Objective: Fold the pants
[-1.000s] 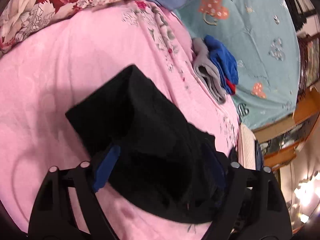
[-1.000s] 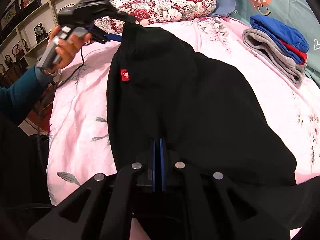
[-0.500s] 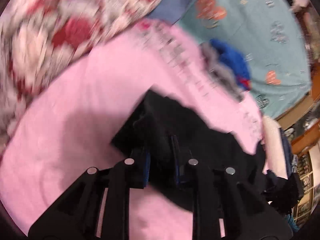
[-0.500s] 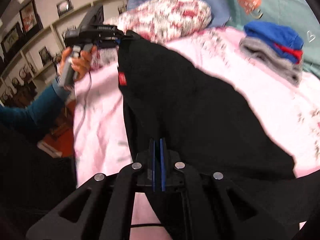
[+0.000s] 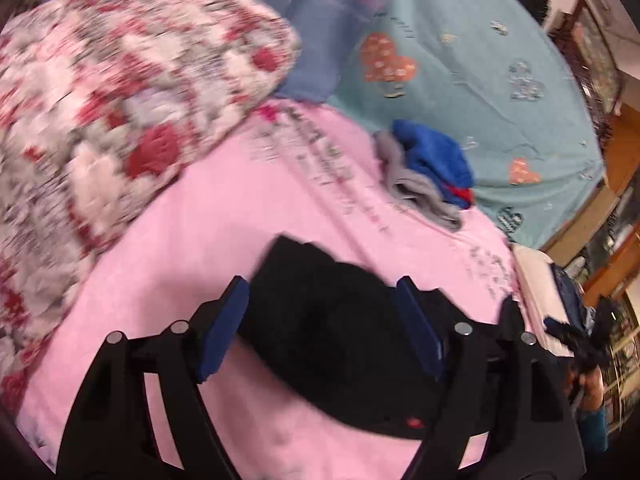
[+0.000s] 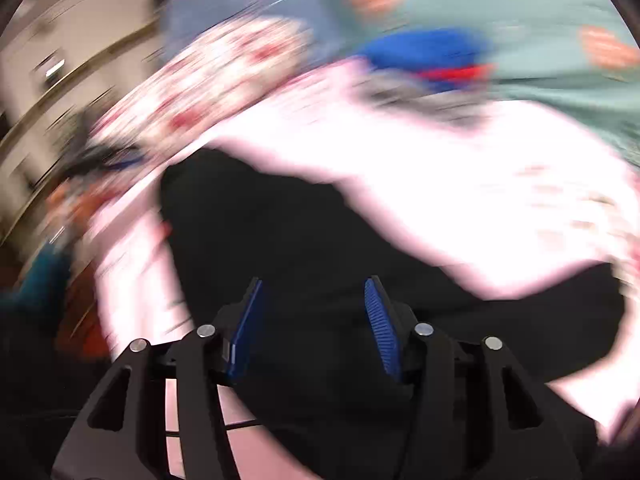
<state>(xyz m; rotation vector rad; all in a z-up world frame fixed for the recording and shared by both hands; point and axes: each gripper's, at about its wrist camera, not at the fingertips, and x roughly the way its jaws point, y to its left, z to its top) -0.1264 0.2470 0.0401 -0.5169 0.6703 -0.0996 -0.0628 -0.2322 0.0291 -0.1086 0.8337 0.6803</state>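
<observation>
pants: on bedsheet, nearest
pillow: behind-left
clothes stack: behind-right, well apart

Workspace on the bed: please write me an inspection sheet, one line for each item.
Surface: pink sheet, teal sheet beyond.
Job's things: black pants lying on the pink sheet.
Clutter: floral pillow; pile of grey and blue clothes.
Grippers: left tool open, jaws just opened, pants between the pads; right tool open, jaws just opened over the pants.
Cables: nothing seen.
Surroundings: wooden furniture, blurred.
</observation>
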